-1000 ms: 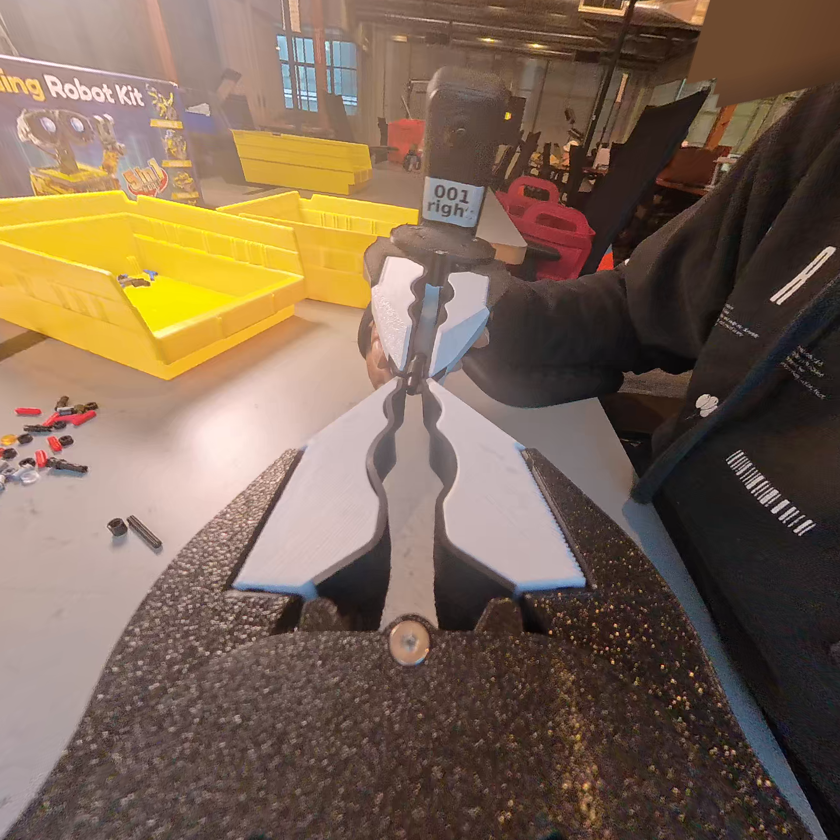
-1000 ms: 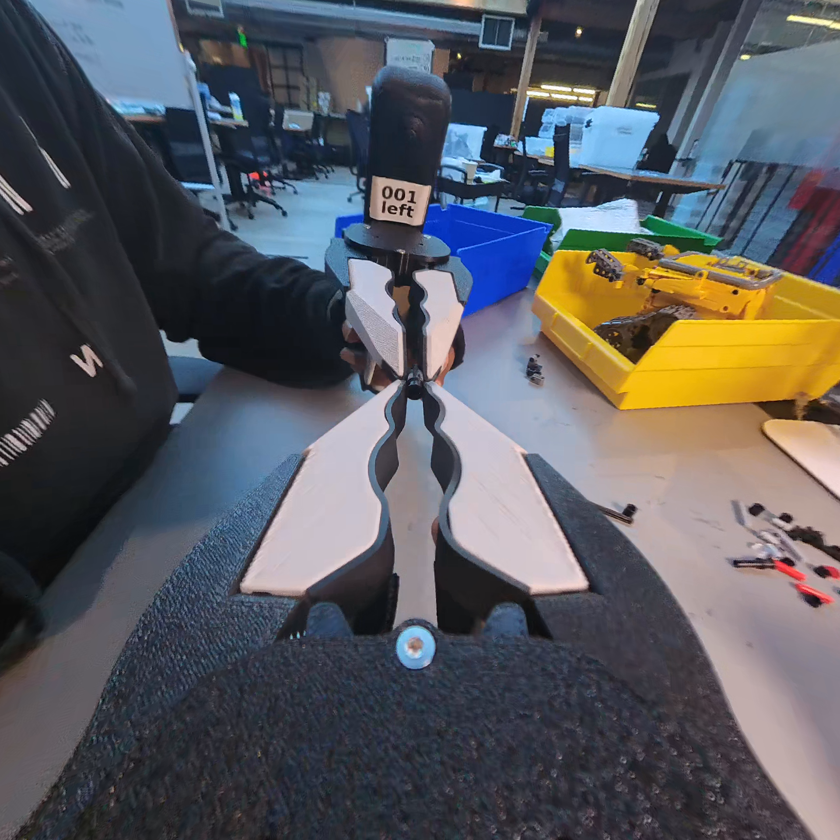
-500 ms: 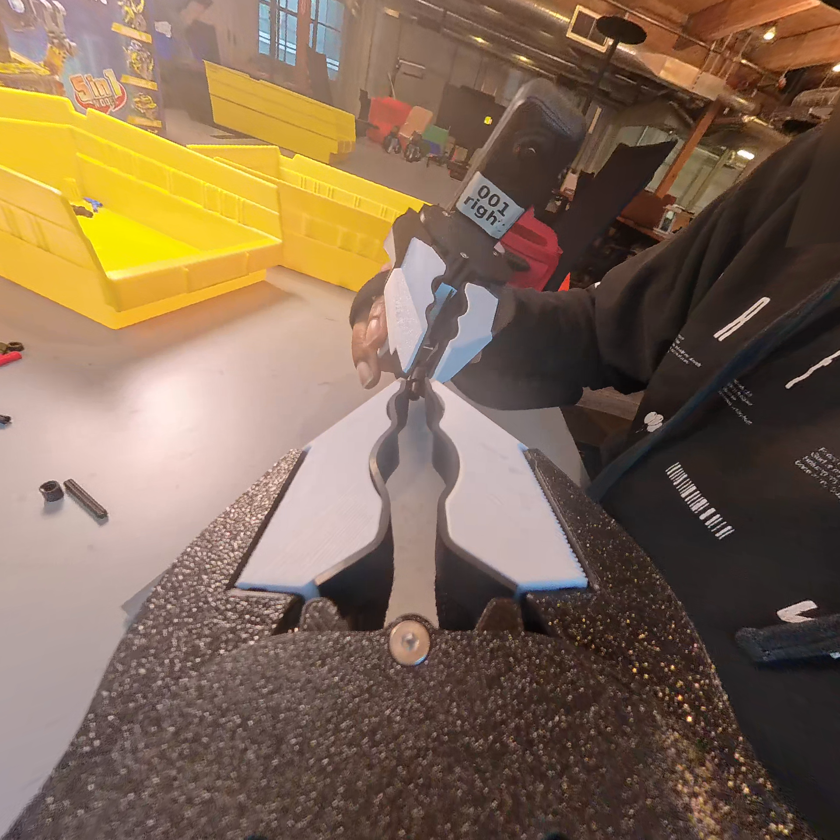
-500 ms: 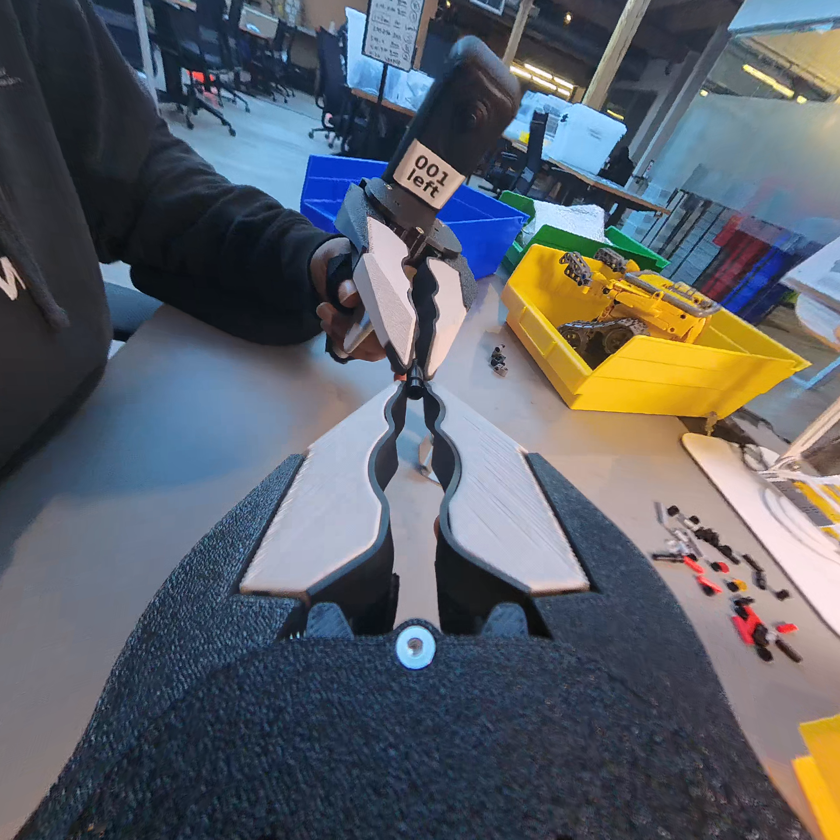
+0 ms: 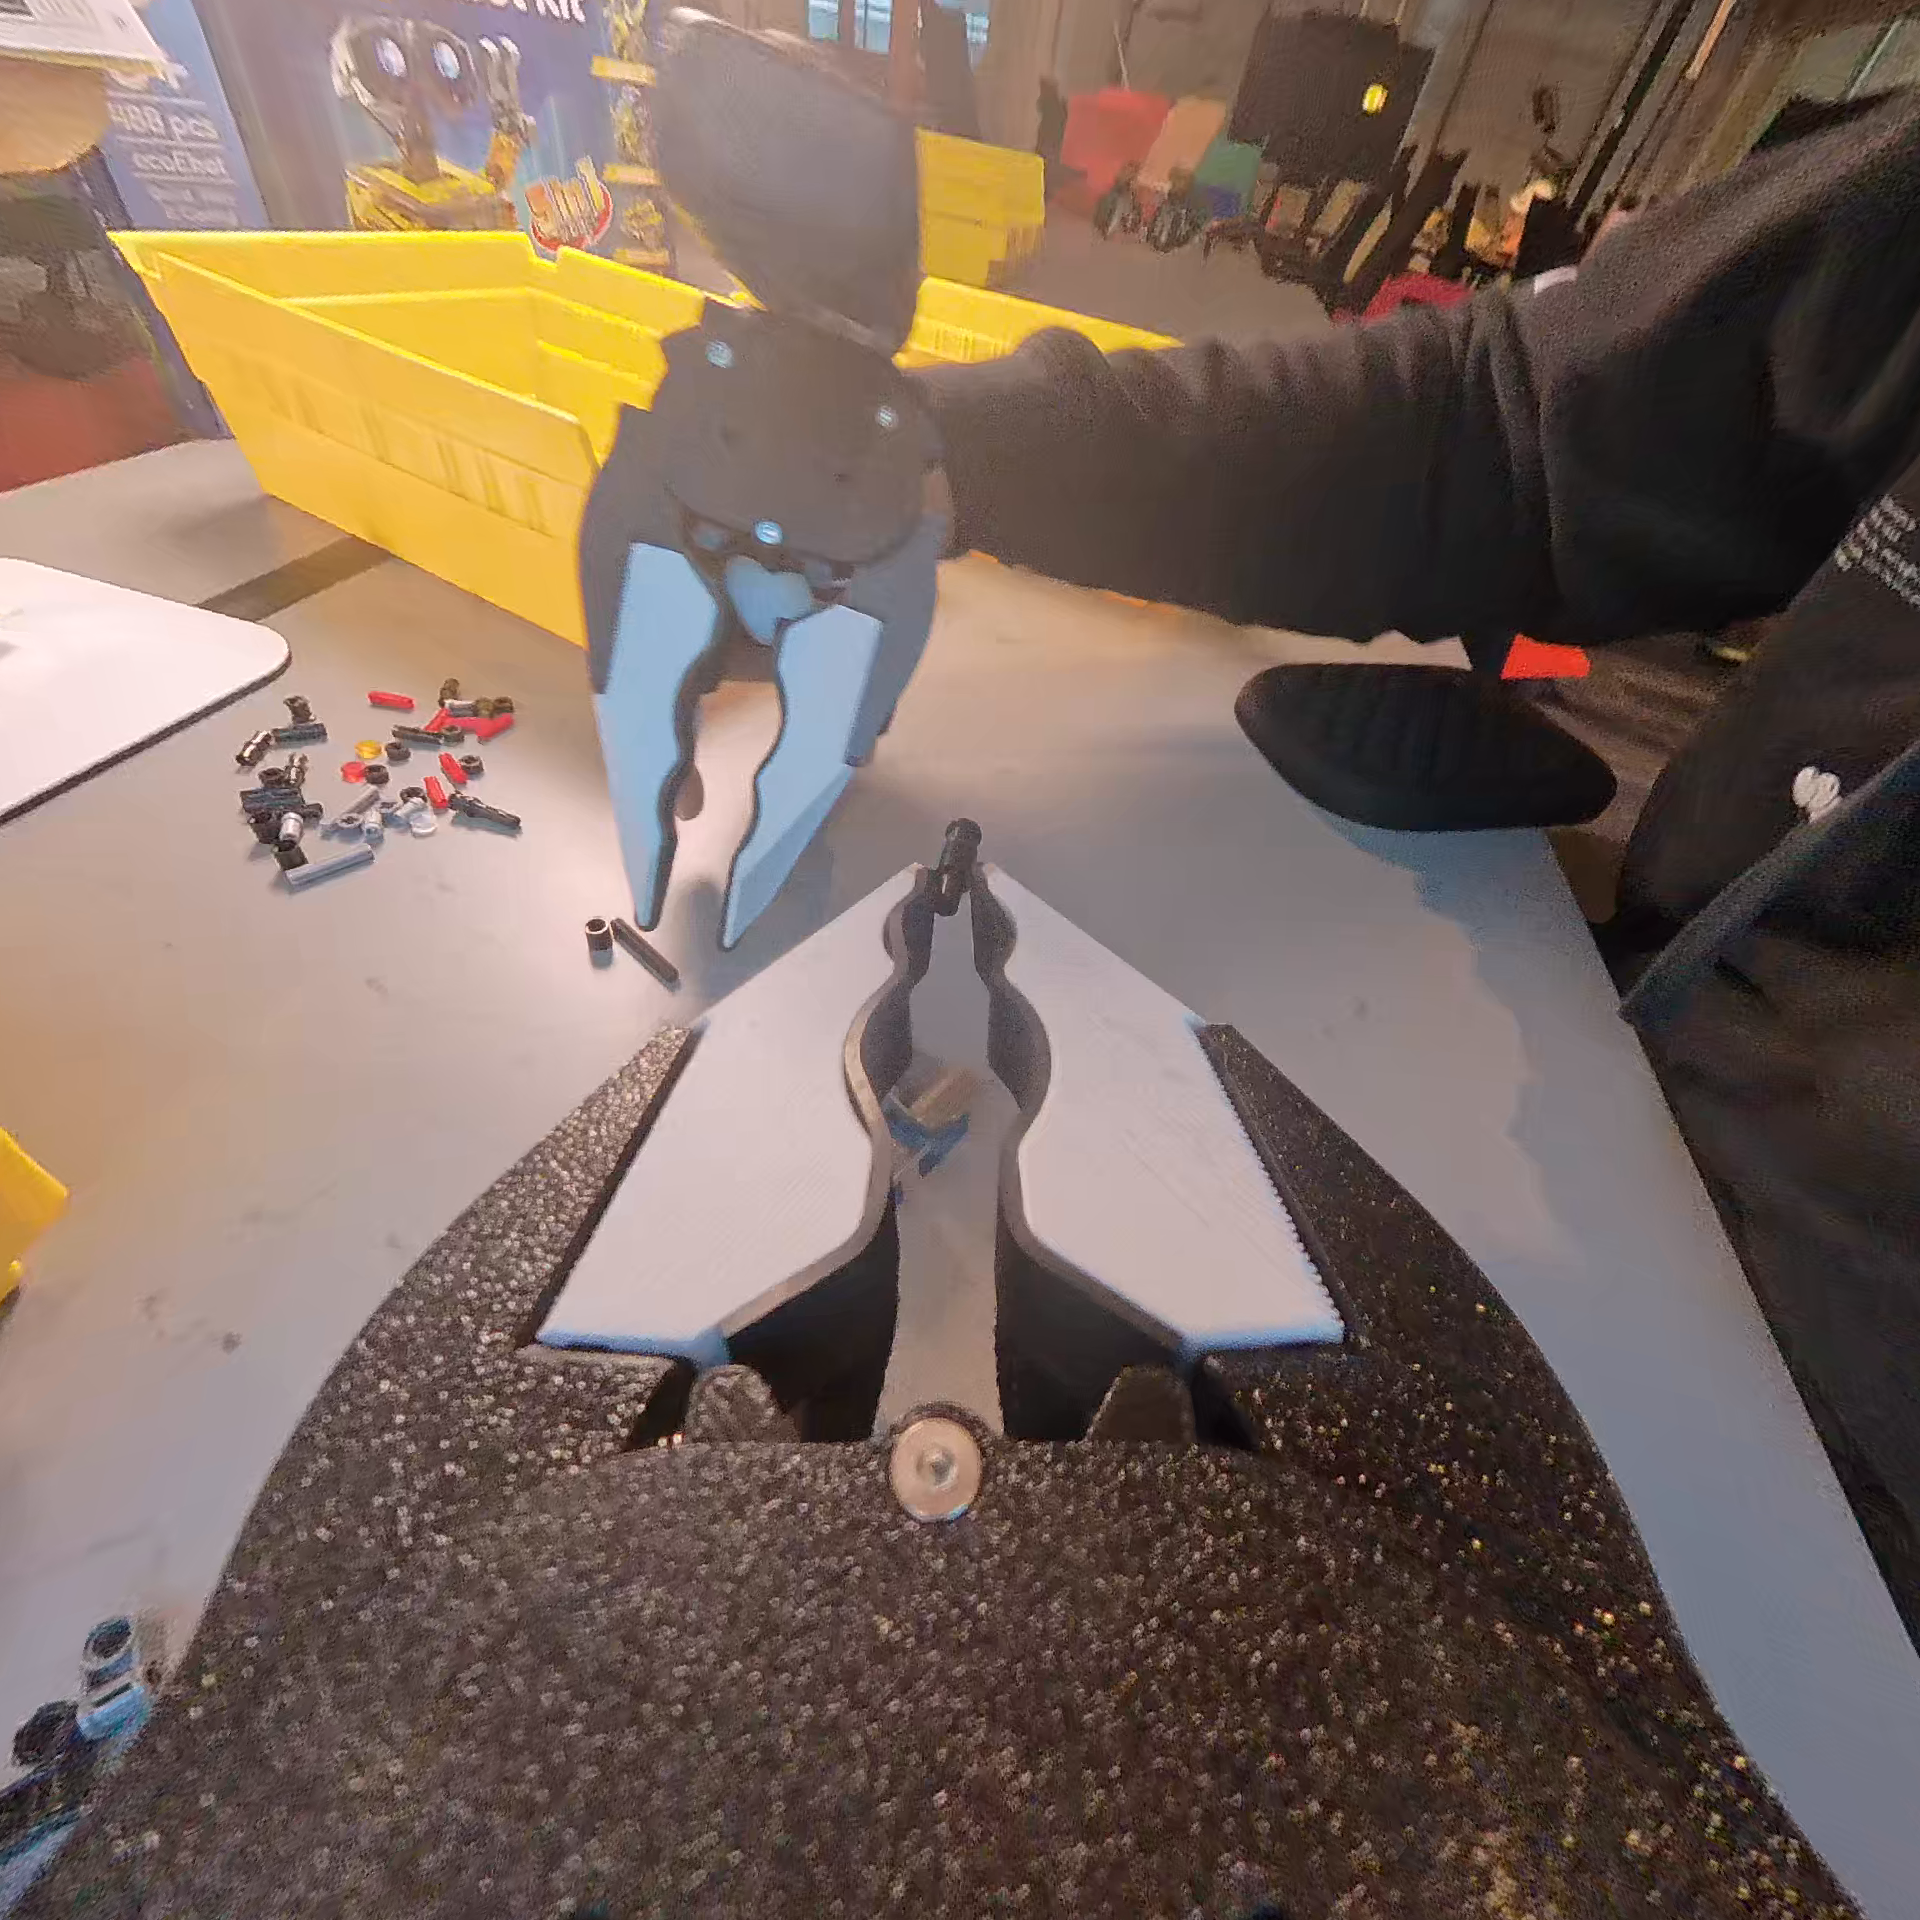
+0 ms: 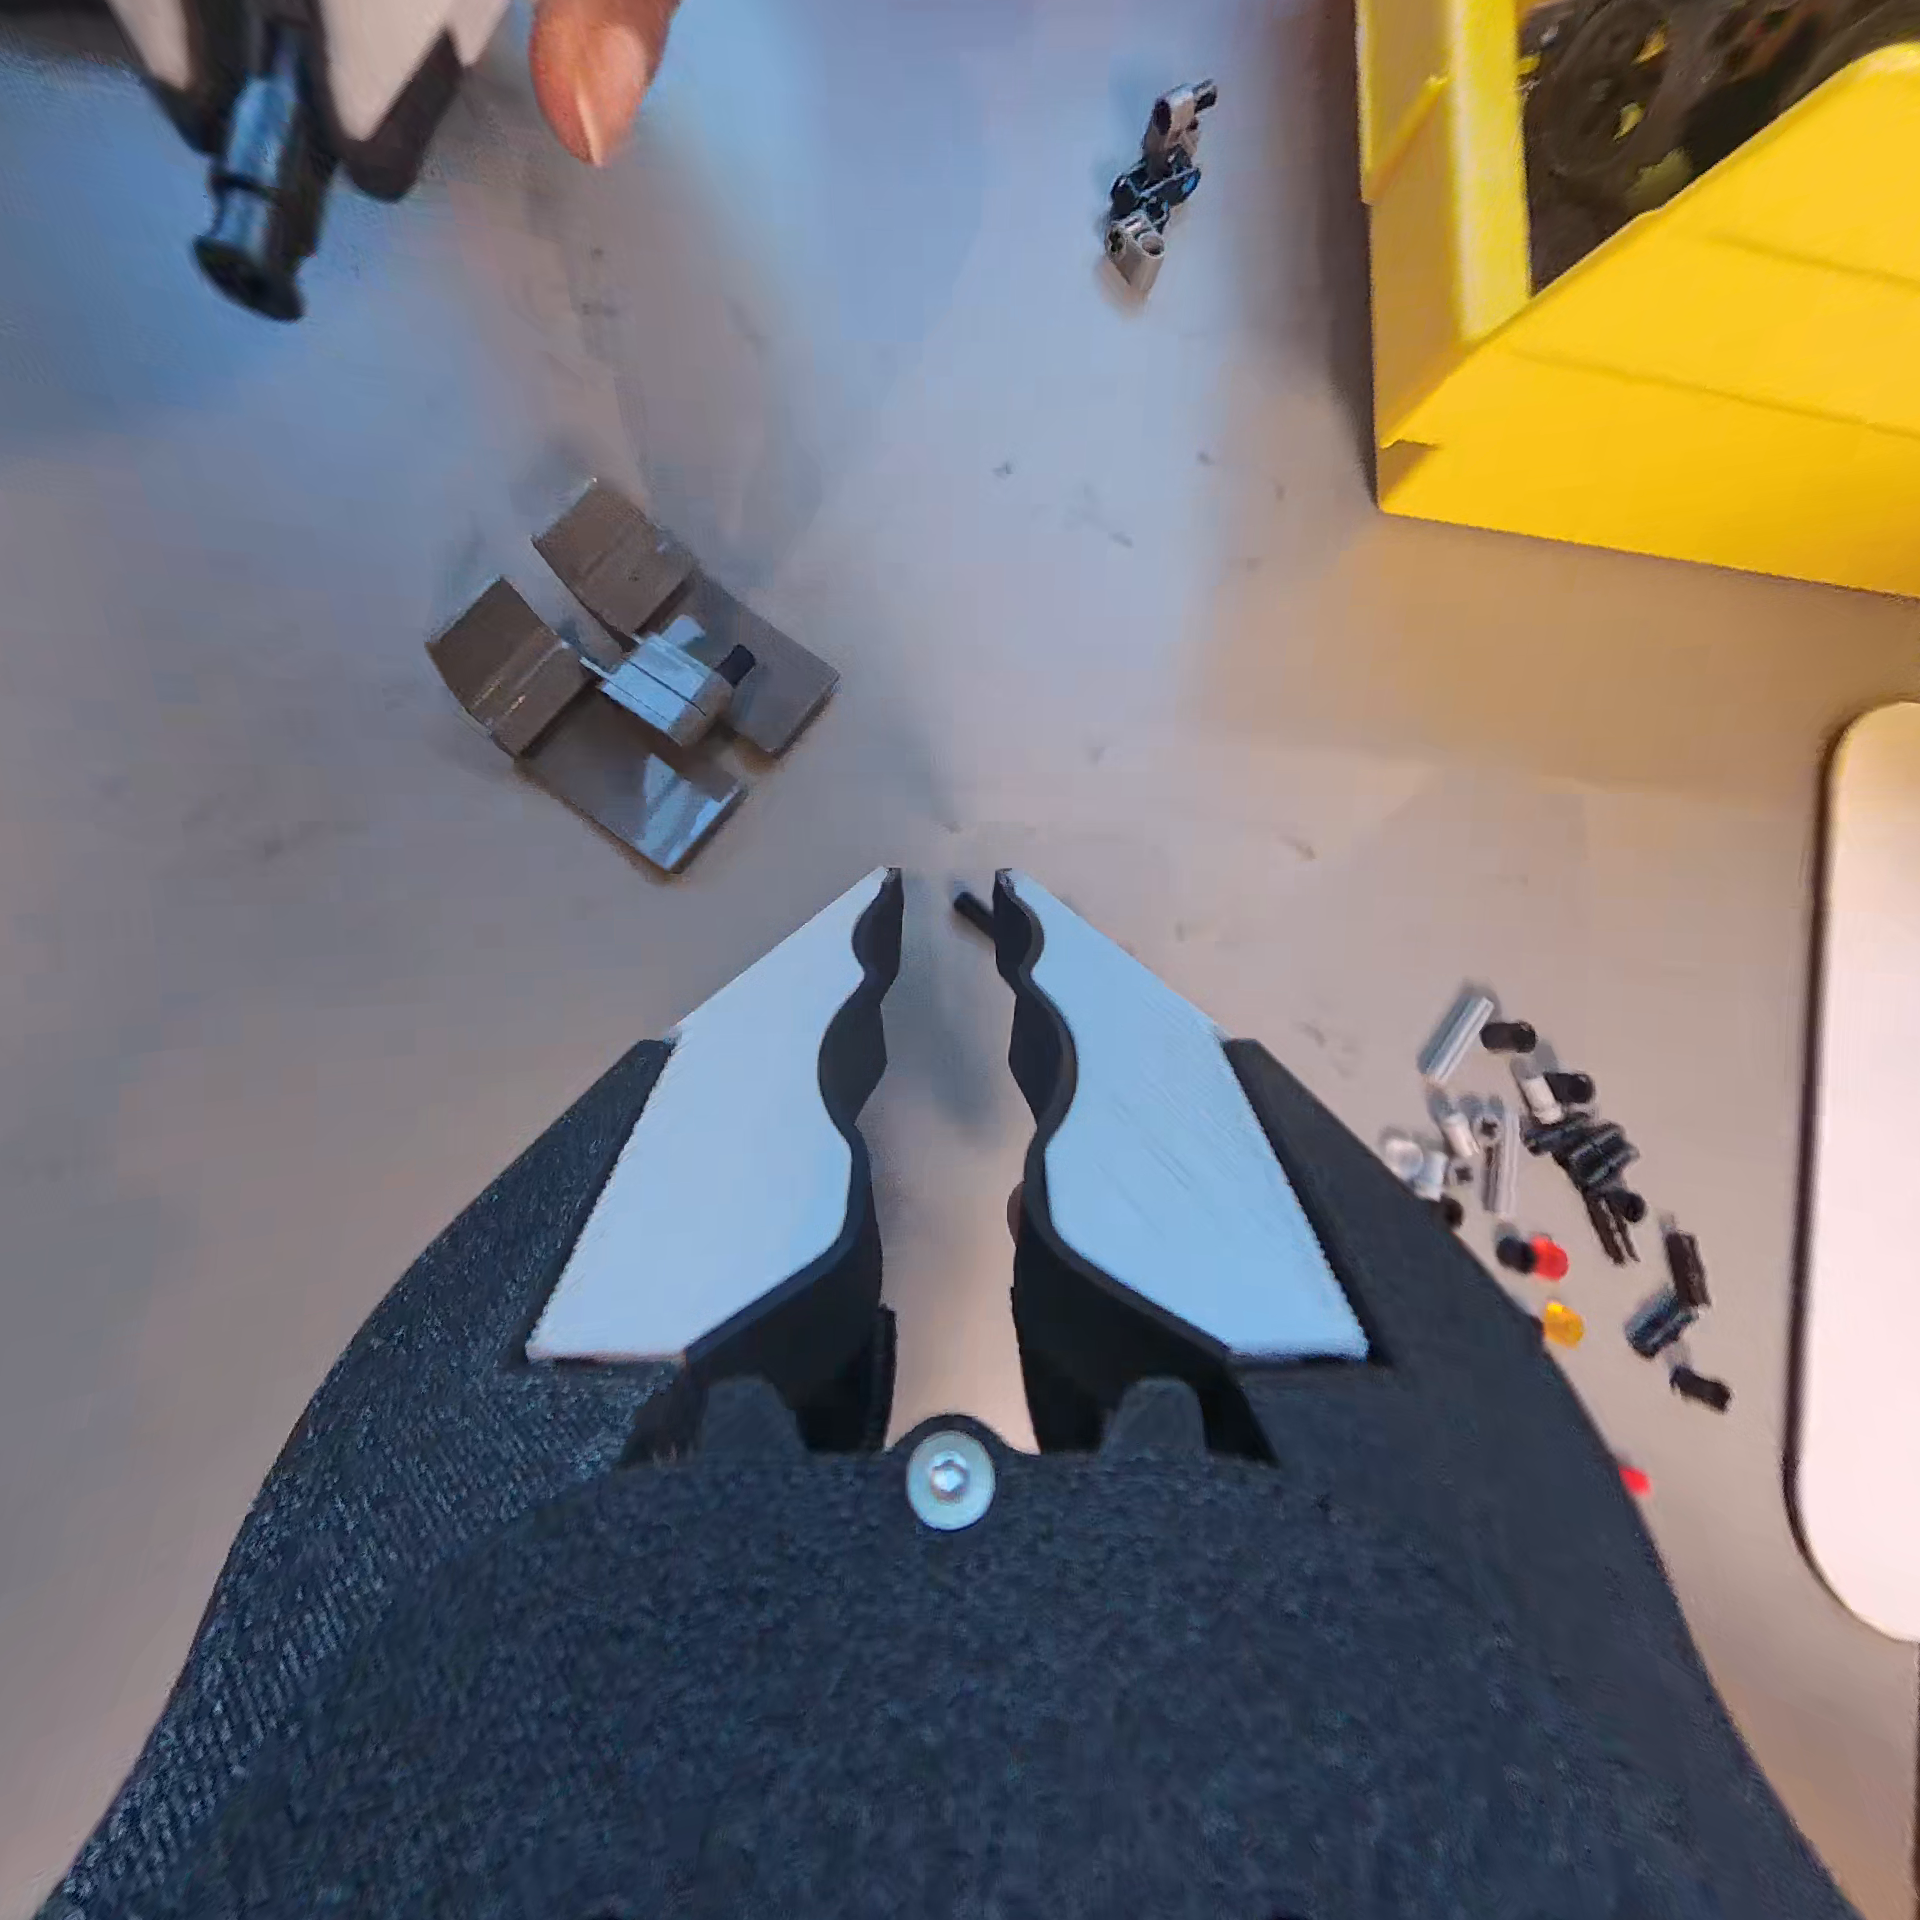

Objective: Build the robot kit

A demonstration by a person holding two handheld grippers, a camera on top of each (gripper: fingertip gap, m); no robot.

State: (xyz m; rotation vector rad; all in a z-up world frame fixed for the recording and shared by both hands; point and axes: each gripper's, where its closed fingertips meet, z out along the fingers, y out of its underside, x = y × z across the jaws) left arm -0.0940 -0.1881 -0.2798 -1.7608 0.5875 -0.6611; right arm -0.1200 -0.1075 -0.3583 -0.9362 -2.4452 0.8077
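Left gripper (image 5: 948, 883): nearly closed, its tips pinching a small black pin (image 5: 956, 844) that sticks up just above them, at frame centre in the left wrist view.

Right gripper (image 6: 945, 883): jaws parted by a narrow gap and holding nothing, tips low over the counter (image 6: 1039, 520).

Nearest to right gripper: a short black rod (image 6: 974, 910) lies on the counter between the tips, close against the right-hand finger; a tiny black ring (image 5: 597, 932) sits just beside the rod in the left wrist view.

Farther out: a tan and grey folded block assembly (image 6: 623, 675) lies at upper left of the right wrist view; a heap of small black, grey and red parts (image 6: 1548, 1164) lies at right, next to a white board (image 6: 1870, 1143); a yellow bin (image 6: 1662, 364) fills the upper right corner.

Risk, right: the rod is off-centre in the gap, so closing as it stands would probably nudge it sideways or roll it away.

Risk, left: the pin is held only at the very tips, so I judge that a knock or twist could flick it out.

Uncertain: motion blur hides whether the right tips touch the counter.
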